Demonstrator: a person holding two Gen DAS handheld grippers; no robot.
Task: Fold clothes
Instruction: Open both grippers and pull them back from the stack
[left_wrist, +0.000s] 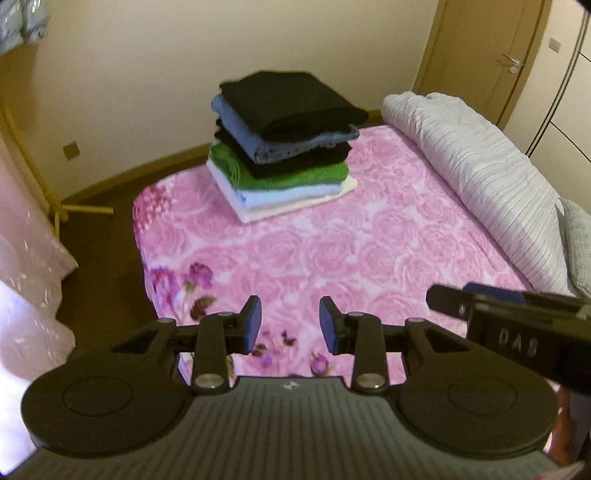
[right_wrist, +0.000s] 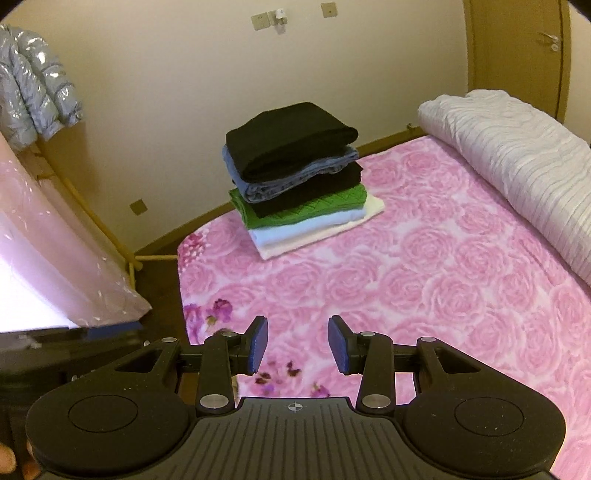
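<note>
Left wrist view shows the left gripper (left_wrist: 290, 323) with its jaws parted and nothing between them, hovering over the near end of a pink rose-patterned bedspread (left_wrist: 369, 240). At the far left part of the bed stands a stack of folded clothes (left_wrist: 284, 147): a black piece on top, then blue, black, green, pale blue and cream. A rolled striped quilt (left_wrist: 480, 177) lies along the right side. Right wrist view shows the right gripper (right_wrist: 297, 345), also empty with its jaws apart, over the same near edge. A silver puffer jacket (right_wrist: 33, 107) hangs at far left; a door (right_wrist: 517, 55) stands at far right.
</note>
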